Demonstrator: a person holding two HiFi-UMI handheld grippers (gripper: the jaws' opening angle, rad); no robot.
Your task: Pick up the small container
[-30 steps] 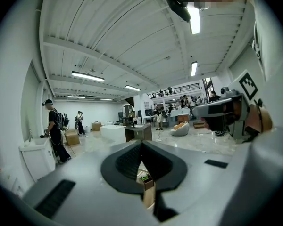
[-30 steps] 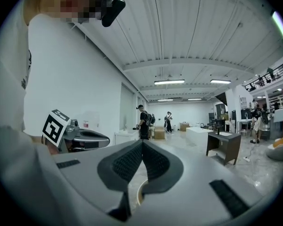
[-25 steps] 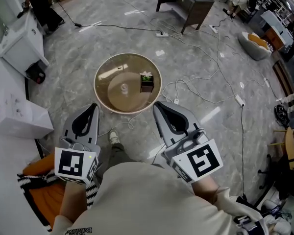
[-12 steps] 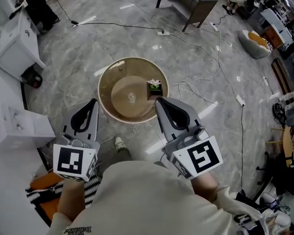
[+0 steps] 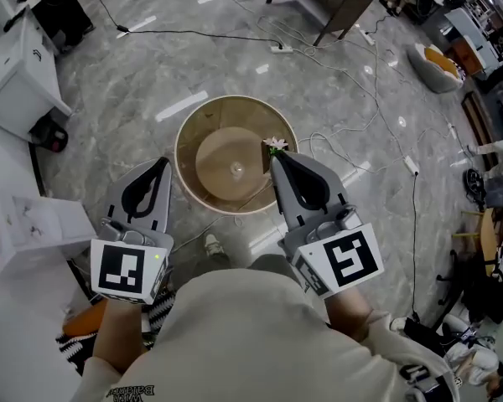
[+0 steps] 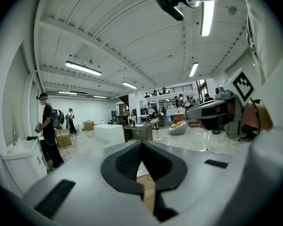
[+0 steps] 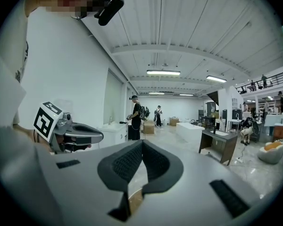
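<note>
Left gripper (image 5: 161, 164) and right gripper (image 5: 278, 157) pressed together, empty; right may topple the small dark flowerpot (image 5: 272, 146) at round tan table's (image 5: 184, 129) right edge.

This is a big open-plan lab or test hall, not a home. The polished grey stone floor (image 5: 134, 82) runs far in every direction, with black and white cables (image 5: 201, 33) and a power strip (image 5: 277, 48) trailing loose across it. A dark desk (image 5: 331, 2) stands at the far side, a beanbag (image 5: 436, 67) at the far right and a white cabinet (image 5: 17, 78) on the left. Overhead is a high white beamed ceiling (image 7: 188, 27) with strip lights (image 7: 163, 72) and a railed mezzanine (image 7: 273, 81) at the far right. A person with a backpack (image 7: 134, 117) stands by a white counter.
</note>
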